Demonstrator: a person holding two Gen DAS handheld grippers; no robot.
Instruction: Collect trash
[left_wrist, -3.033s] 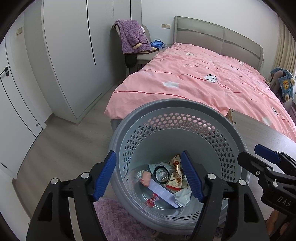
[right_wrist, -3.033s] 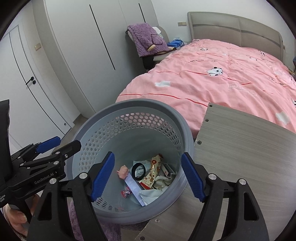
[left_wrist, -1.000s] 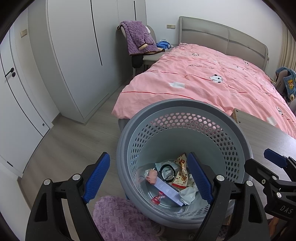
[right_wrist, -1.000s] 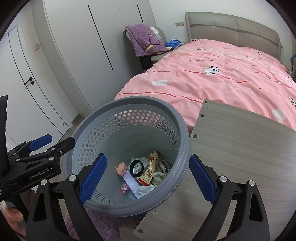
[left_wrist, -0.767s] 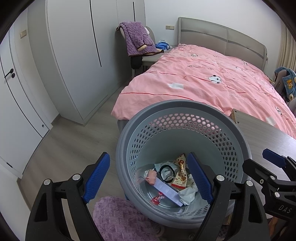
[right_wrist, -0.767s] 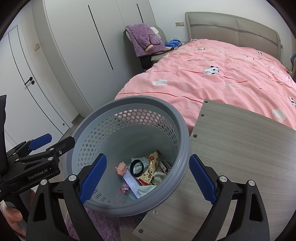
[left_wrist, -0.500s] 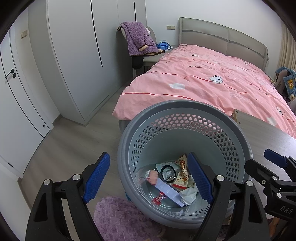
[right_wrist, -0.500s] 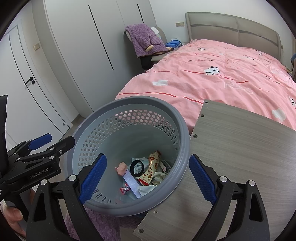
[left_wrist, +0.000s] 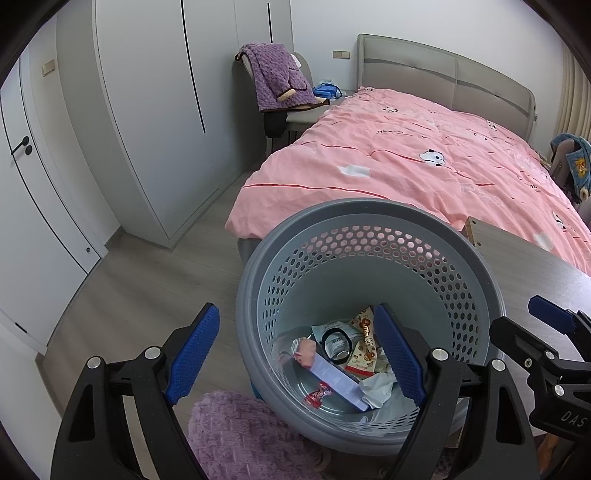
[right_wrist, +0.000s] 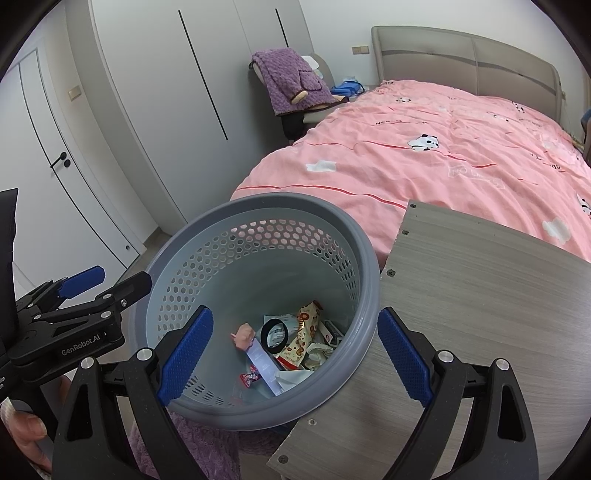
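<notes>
Both grippers hover empty above the trash basket (left_wrist: 369, 221)

The left gripper (left_wrist: 295, 354) and right gripper (right_wrist: 293, 356) hang spread apart, holding nothing; with wrappers (right_wrist: 301, 341) binned, finding any remaining litter seems next.

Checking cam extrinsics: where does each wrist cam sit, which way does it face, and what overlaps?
Left wrist: on the left gripper, looking down into the grey basket, bed behind; right gripper at the right edge.
Right wrist: on the right gripper, above basket and table; left gripper at the left edge, plus a hand.
Shared: basket, trash, bed, wardrobe.
</notes>
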